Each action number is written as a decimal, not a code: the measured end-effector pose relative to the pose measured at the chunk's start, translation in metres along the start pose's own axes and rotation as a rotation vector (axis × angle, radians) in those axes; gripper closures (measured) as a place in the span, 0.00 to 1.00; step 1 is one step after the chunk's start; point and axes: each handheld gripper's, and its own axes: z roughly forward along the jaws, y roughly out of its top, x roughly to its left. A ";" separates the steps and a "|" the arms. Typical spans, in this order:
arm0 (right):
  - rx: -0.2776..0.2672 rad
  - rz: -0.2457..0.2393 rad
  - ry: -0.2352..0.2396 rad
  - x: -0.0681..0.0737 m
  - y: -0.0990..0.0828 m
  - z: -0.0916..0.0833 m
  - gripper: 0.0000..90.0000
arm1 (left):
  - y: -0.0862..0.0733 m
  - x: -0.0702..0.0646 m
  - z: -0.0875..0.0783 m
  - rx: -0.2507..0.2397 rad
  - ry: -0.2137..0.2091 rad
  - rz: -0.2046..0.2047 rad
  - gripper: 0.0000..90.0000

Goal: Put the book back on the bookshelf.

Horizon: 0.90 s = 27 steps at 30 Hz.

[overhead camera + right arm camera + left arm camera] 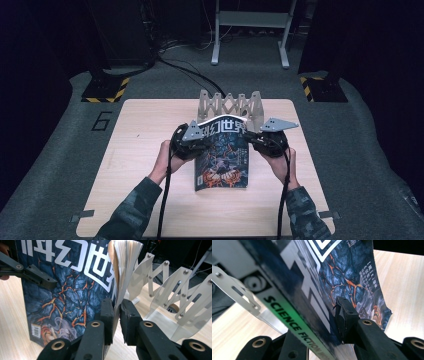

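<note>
Both pairs of jaws were clamped on the magazine [223, 157]: the left gripper [196, 146] pinched its spine edge, the right gripper [256, 142] its open page edge. The magazine stood tilted, its lower end resting on the wooden table [140, 150], its top just in front of the white folding rack [231, 106].

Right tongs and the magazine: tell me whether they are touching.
Touching. The right gripper view shows the right tongs with both black pads pressed against the magazine at its page edge, no gap on either side.
</note>
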 end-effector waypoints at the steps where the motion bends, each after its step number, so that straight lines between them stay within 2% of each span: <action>1: 0.002 0.001 -0.001 0.000 0.001 -0.001 0.90 | 0.001 0.000 -0.001 -0.002 0.005 0.012 0.81; 7: -0.028 -0.030 -0.018 0.004 0.005 -0.006 0.91 | 0.002 -0.003 -0.005 -0.044 0.061 0.064 0.83; 9: -0.044 -0.041 -0.013 0.004 0.005 -0.007 0.91 | -0.001 -0.003 -0.006 -0.059 0.061 0.071 0.85; 12: -0.060 -0.029 -0.003 0.003 0.001 -0.010 0.91 | -0.004 0.000 -0.009 -0.079 0.021 0.045 0.85; 15: -0.063 -0.027 -0.002 0.002 0.000 -0.010 0.90 | -0.005 0.002 -0.011 -0.086 0.002 0.033 0.81; 17: -0.067 -0.037 0.003 0.002 0.000 -0.010 0.90 | -0.004 0.005 -0.013 -0.109 -0.041 0.001 0.76; 20: -0.069 -0.046 0.004 0.003 0.000 -0.010 0.90 | -0.002 0.010 -0.017 -0.145 -0.059 -0.032 0.72; 22: -0.071 -0.046 0.006 0.003 0.000 -0.010 0.89 | 0.001 0.013 -0.019 -0.146 -0.077 -0.063 0.70; 23: -0.077 -0.047 0.010 0.002 0.000 -0.010 0.89 | 0.002 0.015 -0.021 -0.152 -0.090 -0.061 0.69; 24: -0.079 -0.049 0.011 0.002 0.000 -0.010 0.89 | 0.004 0.016 -0.021 -0.166 -0.096 -0.077 0.68; 27: -0.079 -0.044 0.009 0.002 0.000 -0.009 0.89 | 0.010 0.018 -0.024 -0.179 -0.101 -0.073 0.68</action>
